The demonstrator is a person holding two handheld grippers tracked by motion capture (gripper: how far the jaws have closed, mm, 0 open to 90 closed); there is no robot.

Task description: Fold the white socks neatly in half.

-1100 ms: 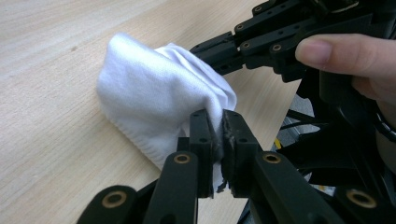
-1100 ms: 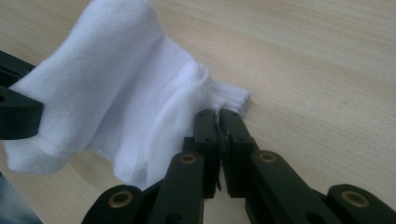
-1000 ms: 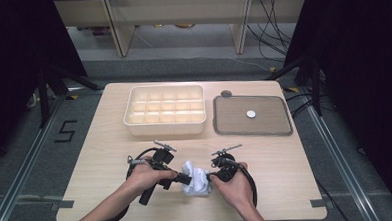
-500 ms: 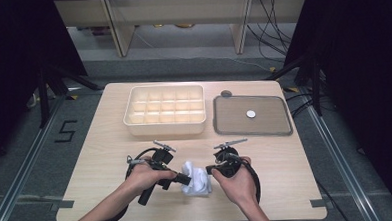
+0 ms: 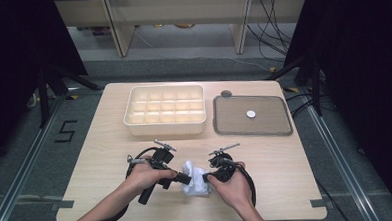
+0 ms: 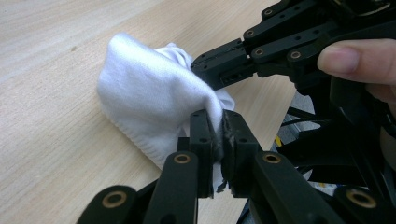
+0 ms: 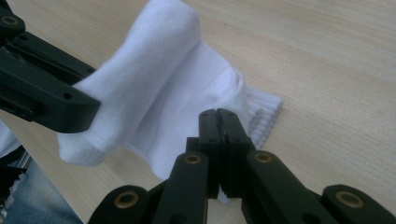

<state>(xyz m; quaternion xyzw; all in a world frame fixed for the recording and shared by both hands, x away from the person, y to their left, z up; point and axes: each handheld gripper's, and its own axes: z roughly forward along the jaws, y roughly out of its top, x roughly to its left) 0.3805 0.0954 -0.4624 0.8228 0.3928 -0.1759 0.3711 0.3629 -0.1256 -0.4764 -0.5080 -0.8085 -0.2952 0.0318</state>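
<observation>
White sock: bunched white knit item with a ribbed cuff, lying on the table at about 6 o'clock from the table's centre, between the two grippers; no brand mark or print can be read on it.
Left gripper: held in the person's left hand, at 9 o'clock of the sock; in the left gripper view its claw is pinched together on a fold of the white fabric.
Right gripper: held in the person's right hand, at 3 o'clock of the sock; in the right gripper view its claw is closed tight on the sock's edge near the ribbed cuff.
Table: light wood-grain top, no lettering.
Compartment tray: cream plastic, gridded into cells, at 12 o'clock from the sock; no label readable.
Flat tray: grey, rimmed, at 1 o'clock from the sock.
White disc: small, round, lying in the flat tray.
Dark round piece: on the table, touching the flat tray's far left corner.
Floor marking: the digit "5" in dark tape, at 9 o'clock of the table.
</observation>
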